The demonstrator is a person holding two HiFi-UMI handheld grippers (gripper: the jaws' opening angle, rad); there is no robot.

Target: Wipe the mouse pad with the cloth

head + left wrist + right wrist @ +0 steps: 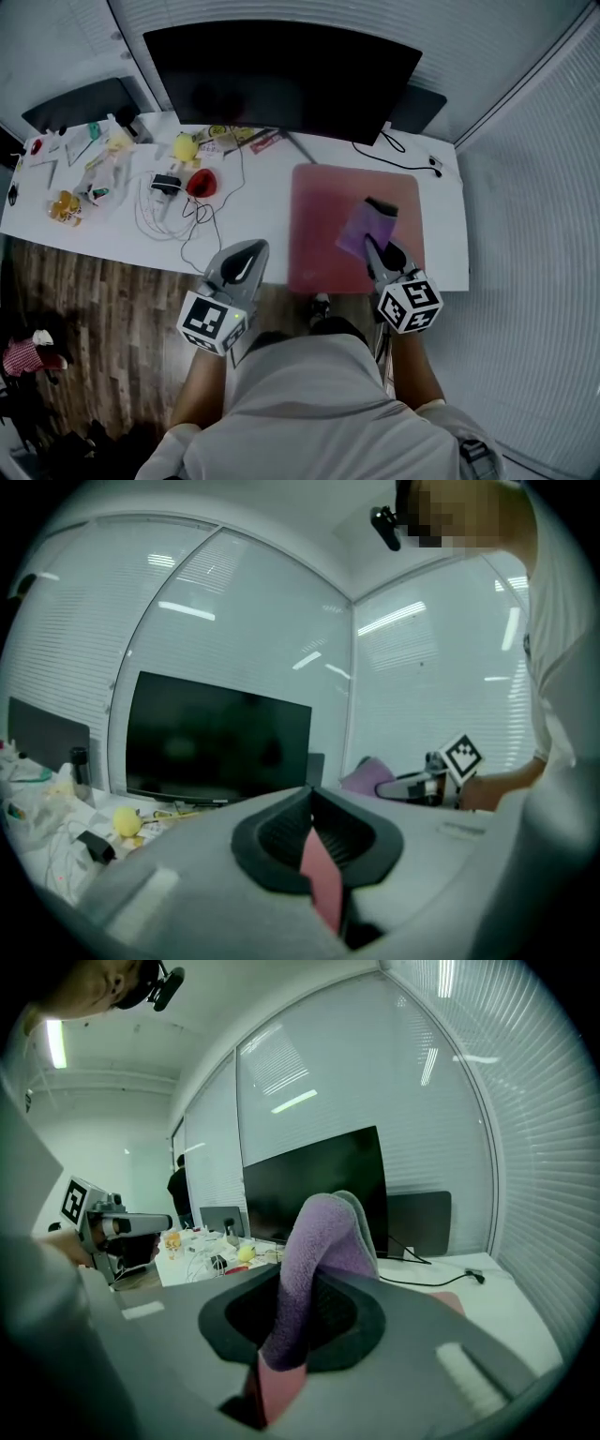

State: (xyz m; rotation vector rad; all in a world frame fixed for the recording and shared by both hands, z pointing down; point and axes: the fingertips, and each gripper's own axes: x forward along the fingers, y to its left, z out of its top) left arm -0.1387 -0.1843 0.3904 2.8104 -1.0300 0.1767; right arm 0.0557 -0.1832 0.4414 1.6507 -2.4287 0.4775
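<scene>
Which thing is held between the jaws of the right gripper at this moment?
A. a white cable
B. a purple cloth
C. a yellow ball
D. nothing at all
B: in the right gripper view the jaws of the right gripper are closed on the purple cloth, which sticks up from between them. The head view shows it over the pink mouse pad.

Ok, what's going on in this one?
A person is working at a white desk with a gripper in each hand. The right gripper is shut on a purple cloth and holds it over the right half of the red mouse pad. Whether the cloth touches the pad can't be told. The left gripper is shut with nothing in it, by the desk's near edge, left of the pad.
</scene>
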